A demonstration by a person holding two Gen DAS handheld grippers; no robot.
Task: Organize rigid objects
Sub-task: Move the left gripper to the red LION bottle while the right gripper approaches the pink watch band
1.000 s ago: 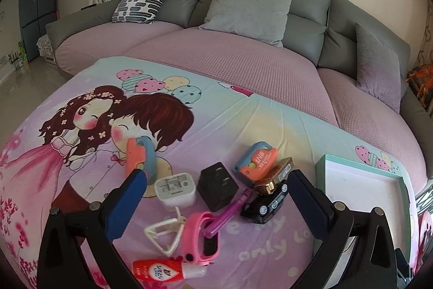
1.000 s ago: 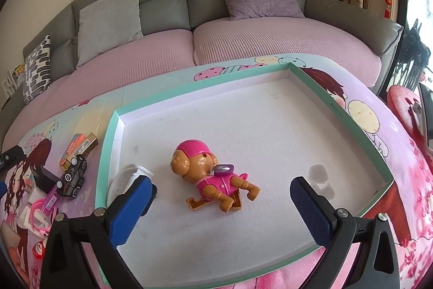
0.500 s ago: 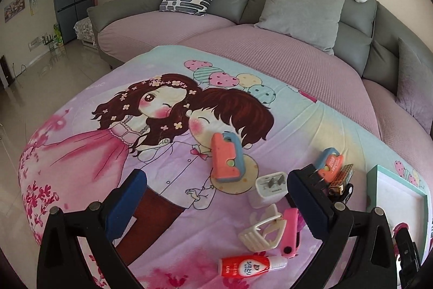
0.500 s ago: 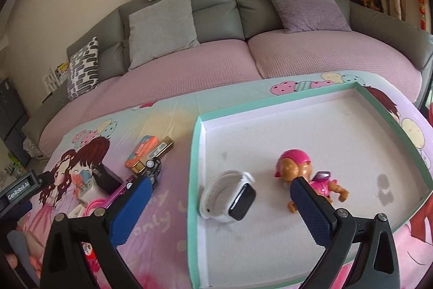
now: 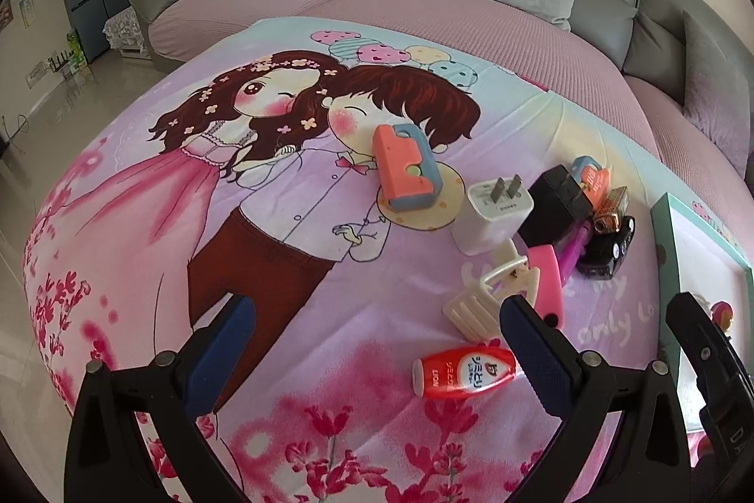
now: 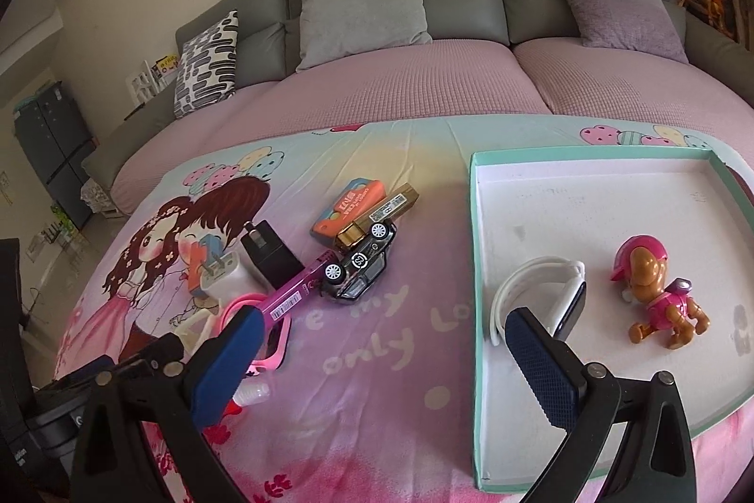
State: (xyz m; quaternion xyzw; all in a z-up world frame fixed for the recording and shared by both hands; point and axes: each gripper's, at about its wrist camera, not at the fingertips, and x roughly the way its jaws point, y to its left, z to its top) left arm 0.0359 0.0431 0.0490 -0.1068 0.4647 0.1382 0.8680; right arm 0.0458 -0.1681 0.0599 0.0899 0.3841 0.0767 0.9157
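two gaping claws, left gripper and right gripper, grasp nothing; glossy black diecast toy car, white-wheeled, lies on its side at eleven o'clock of the right one, outside the teal-rimmed white tray.

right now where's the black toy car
In the right wrist view the black toy car lies on the cartoon sheet, left of the teal-rimmed tray, touching the pink pen and gold box.

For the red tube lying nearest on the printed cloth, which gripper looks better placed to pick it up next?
Left, probably. The open left gripper has the red plastic tube just beside its right finger. The open right gripper faces cloth near the teal-rimmed white tray.
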